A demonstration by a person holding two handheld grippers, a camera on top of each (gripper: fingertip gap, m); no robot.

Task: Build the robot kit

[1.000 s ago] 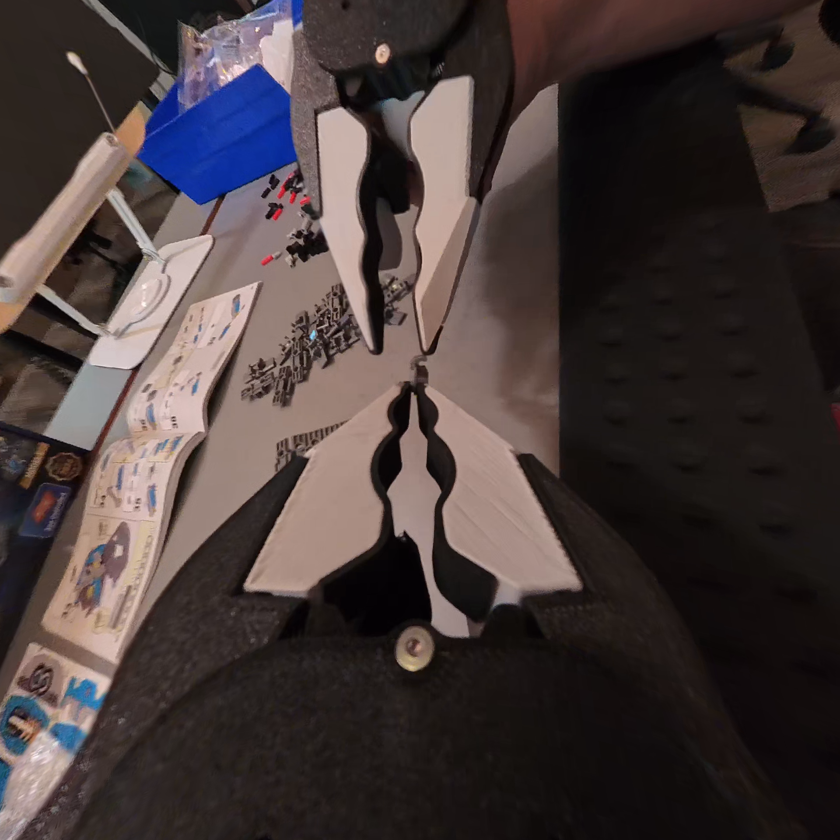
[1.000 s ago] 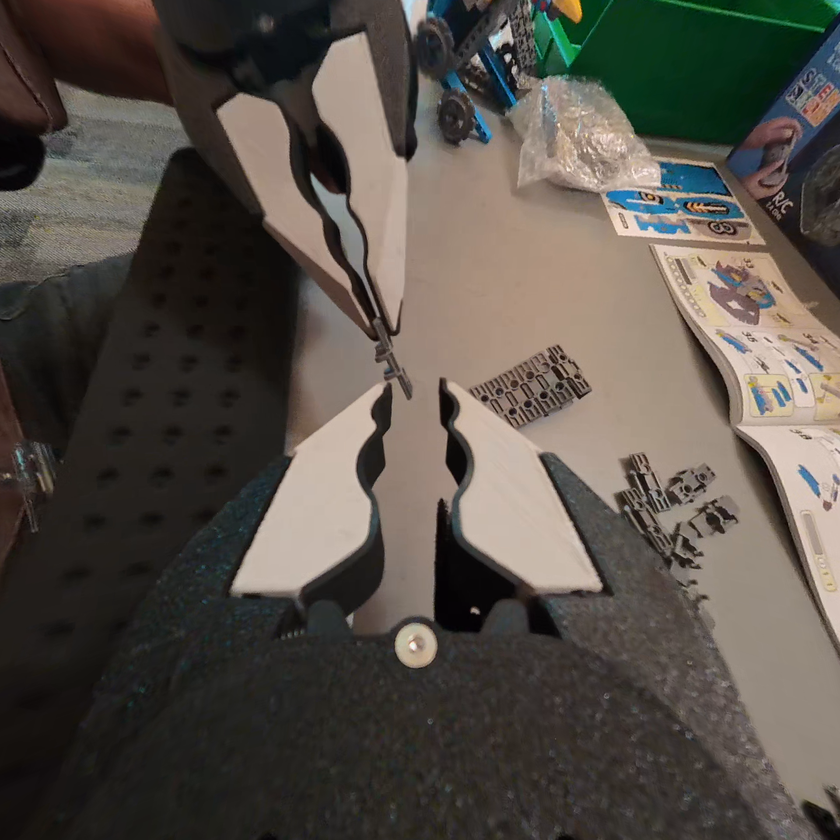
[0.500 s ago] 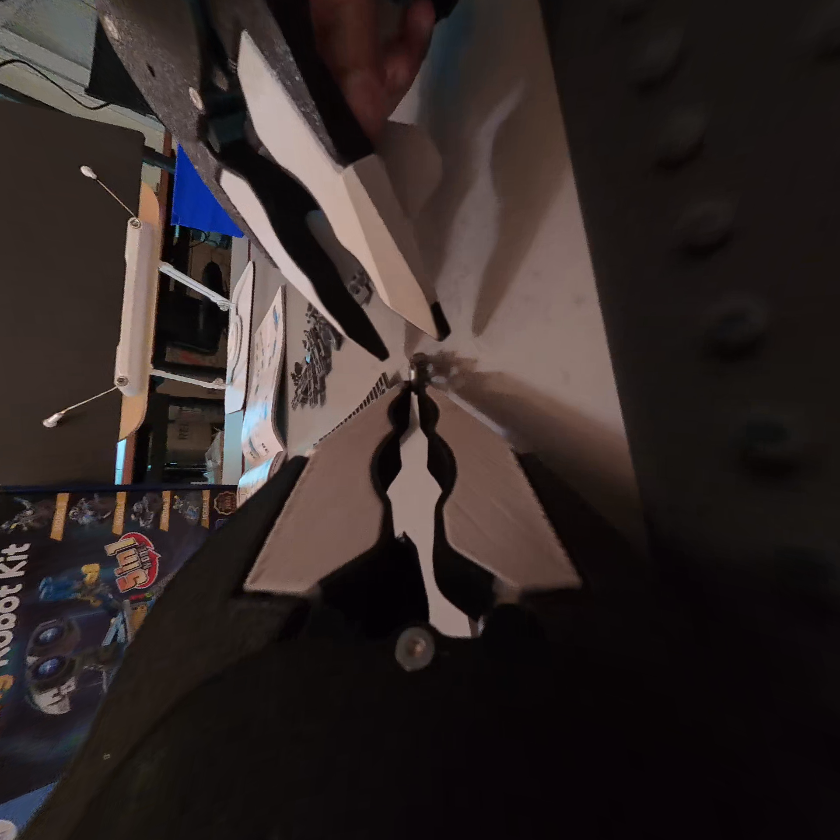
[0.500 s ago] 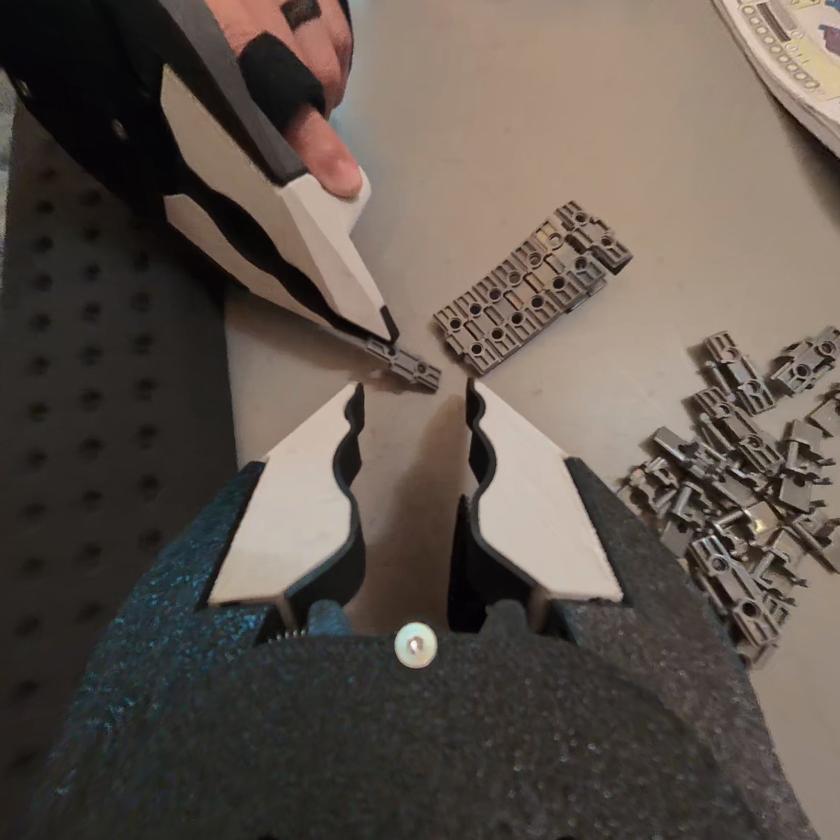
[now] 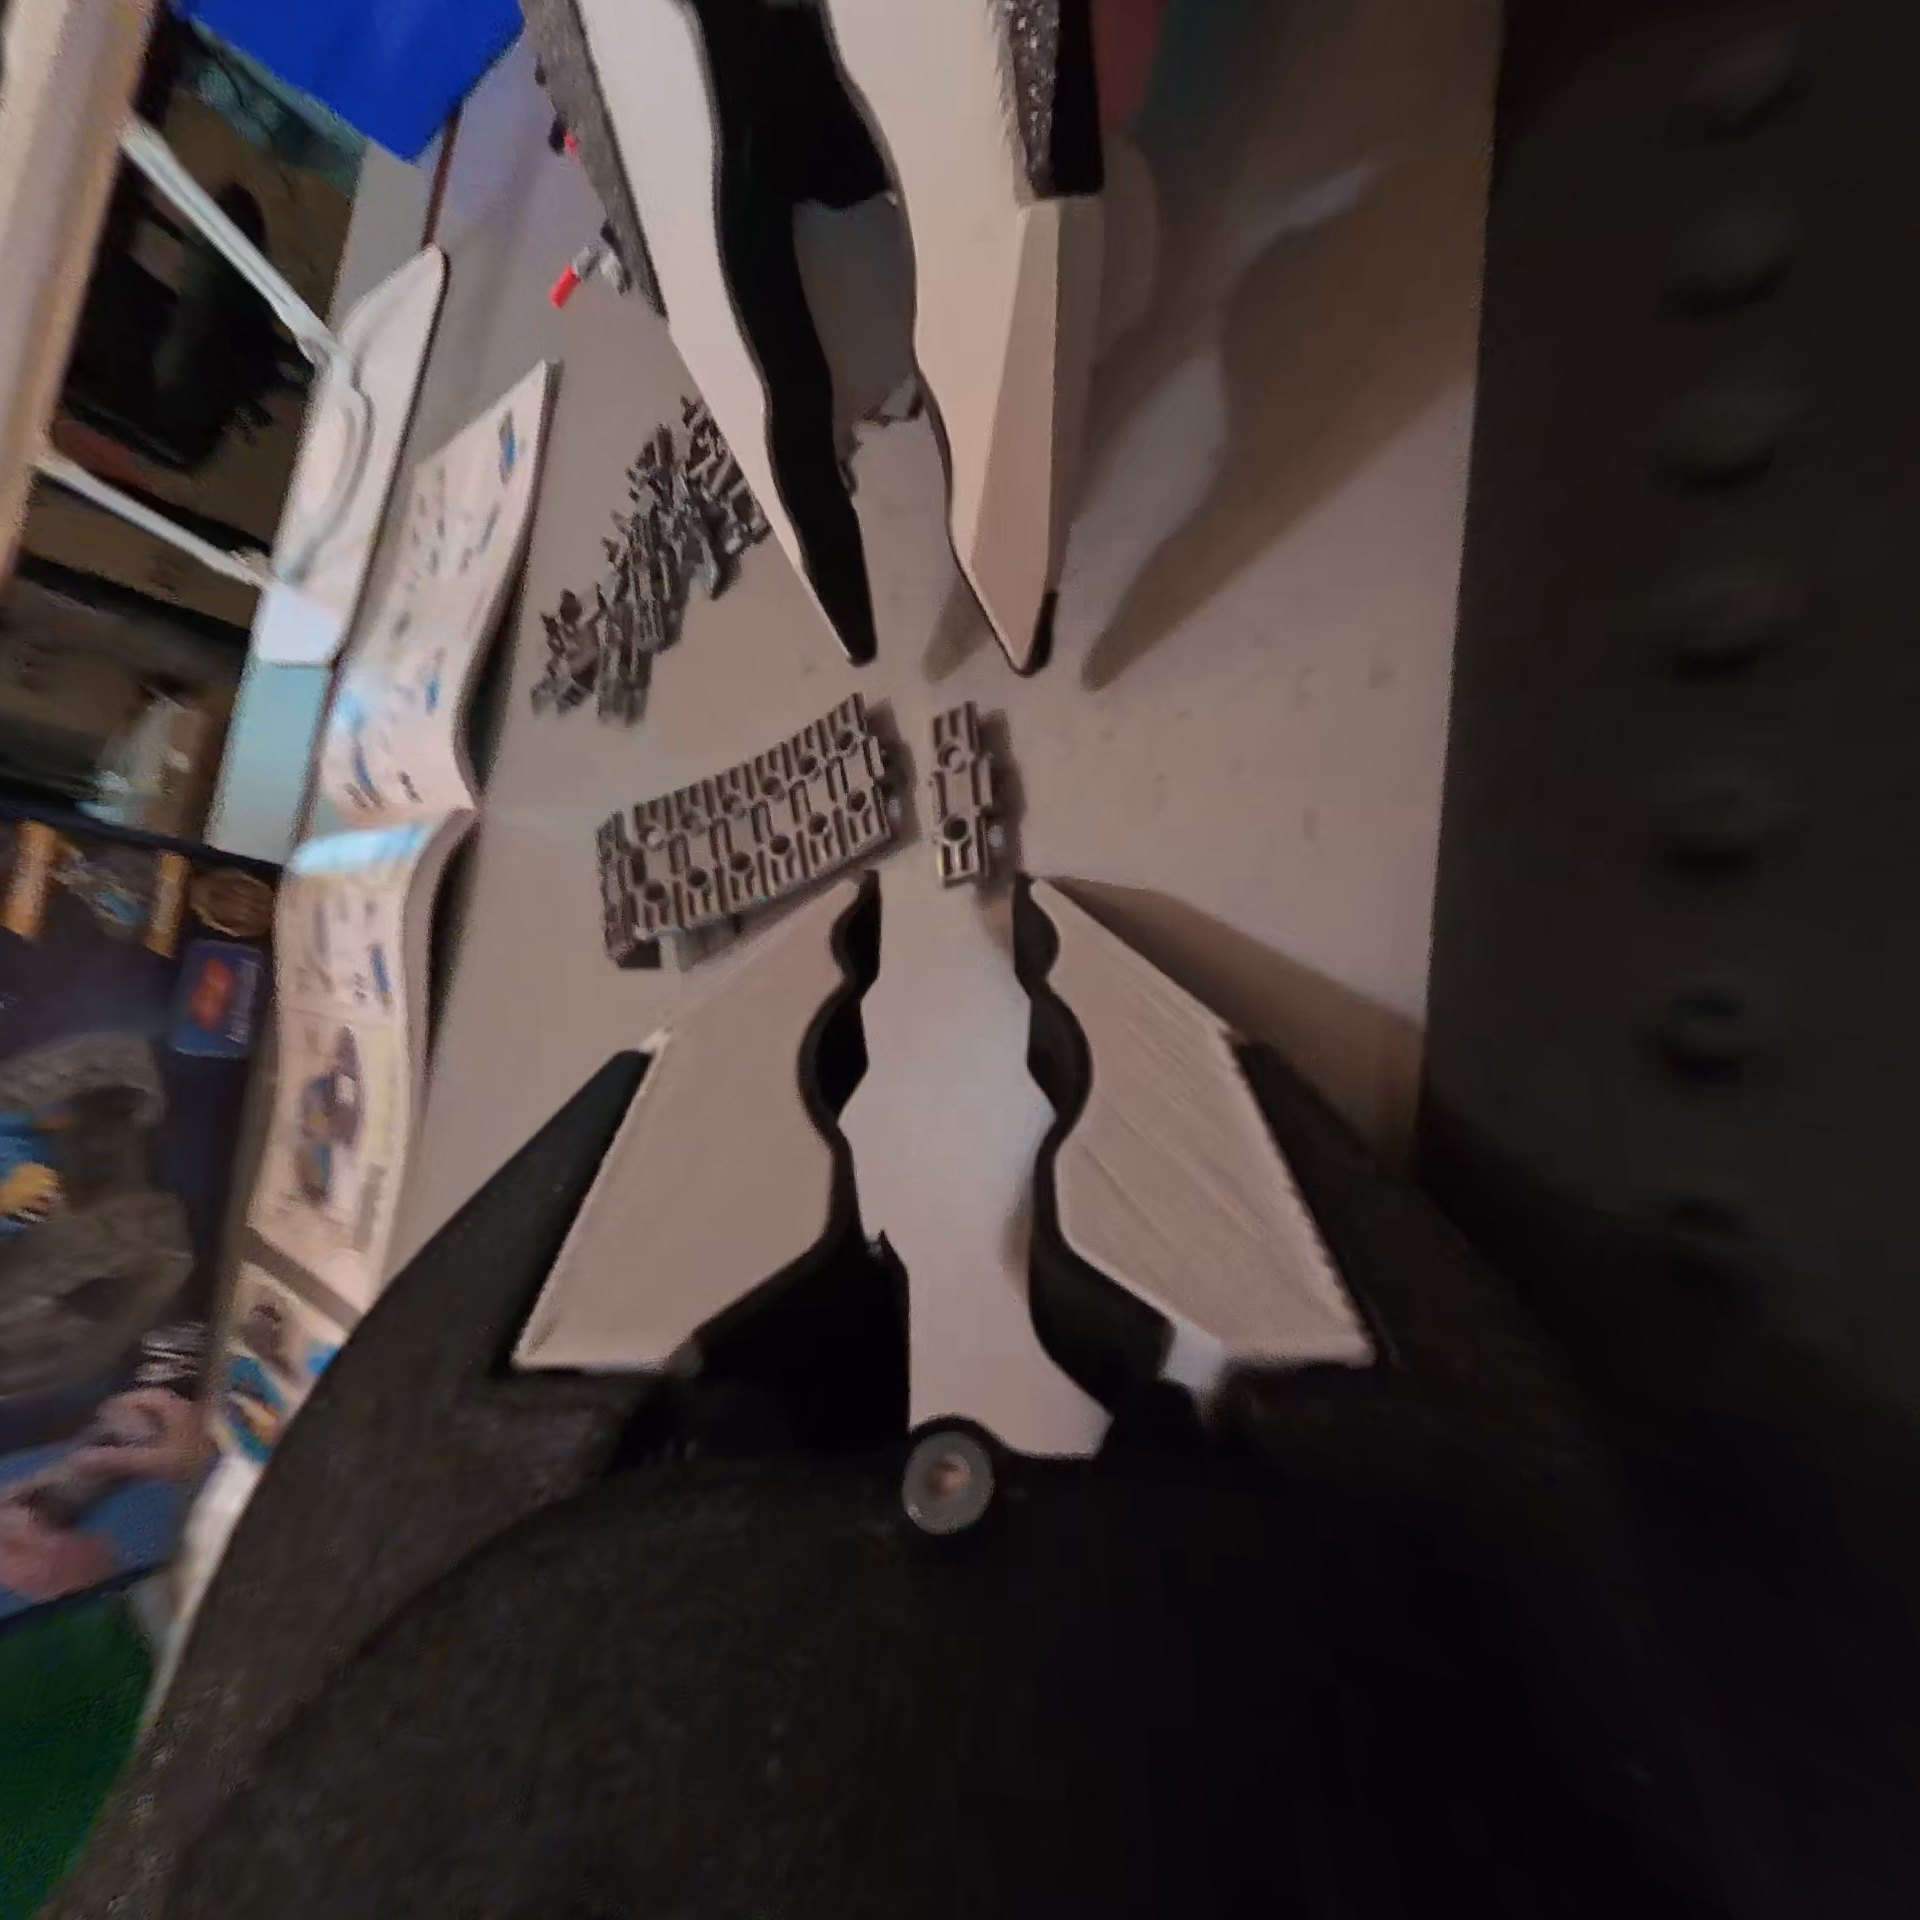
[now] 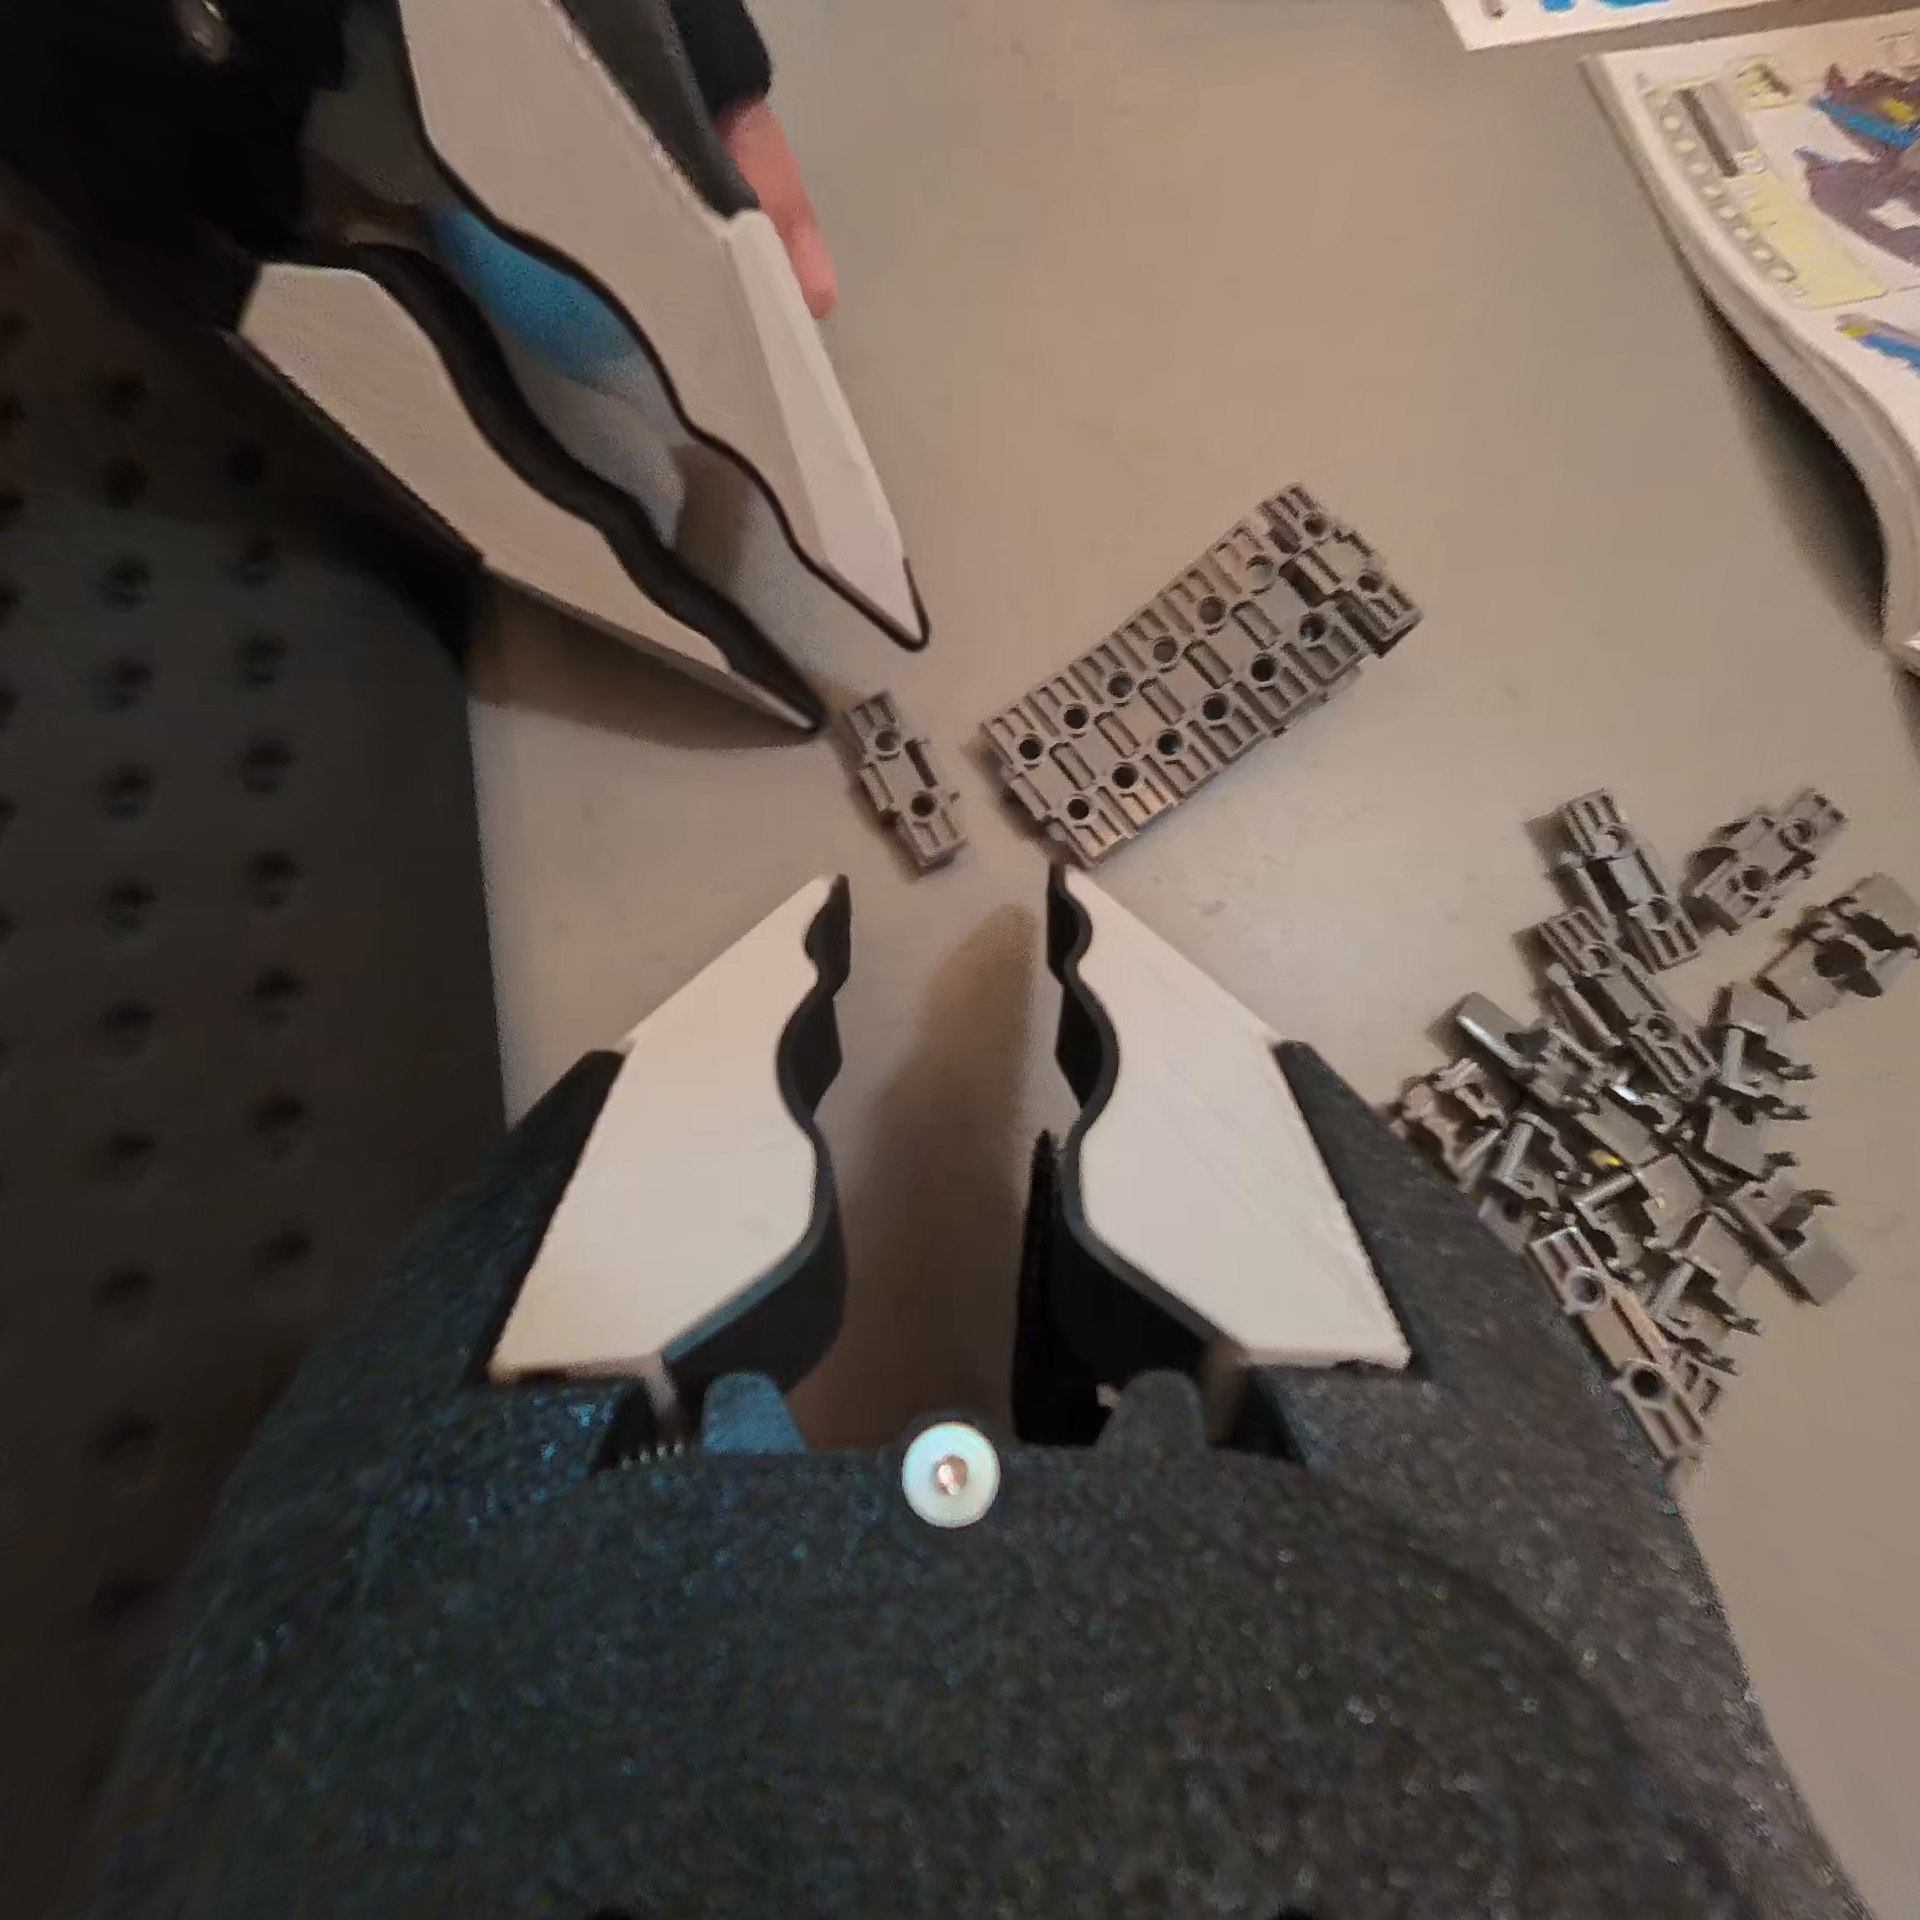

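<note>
A single small grey track link (image 5: pixel 966 795) lies flat on the grey table, just beside one end of an assembled strip of grey track links (image 5: pixel 748 831). My left gripper (image 5: pixel 945 883) is open and empty, with its tips just short of the link. My right gripper (image 5: pixel 945 652) faces it from the far side of the link, open and empty. In the right wrist view the link (image 6: pixel 904 779) lies between my right gripper (image 6: pixel 945 888) and my left gripper (image 6: pixel 860 675), with the strip (image 6: pixel 1195 675) to its right. Neither gripper touches the link.
A pile of loose grey links (image 6: pixel 1662 1091) lies right of the right gripper. An open instruction booklet (image 6: pixel 1766 208) lies beyond it. A black studded mat (image 6: pixel 208 727) borders the table. A blue bin (image 5: pixel 353 52) and a printed box (image 5: pixel 94 1039) sit at the left. The tips of one gripper are about 5 centimeters away from the tips of the other.
My left gripper was shut on the small link in the air; it came down, opened and let go, and the link now lies on the table by the strip. My right gripper stayed open.
</note>
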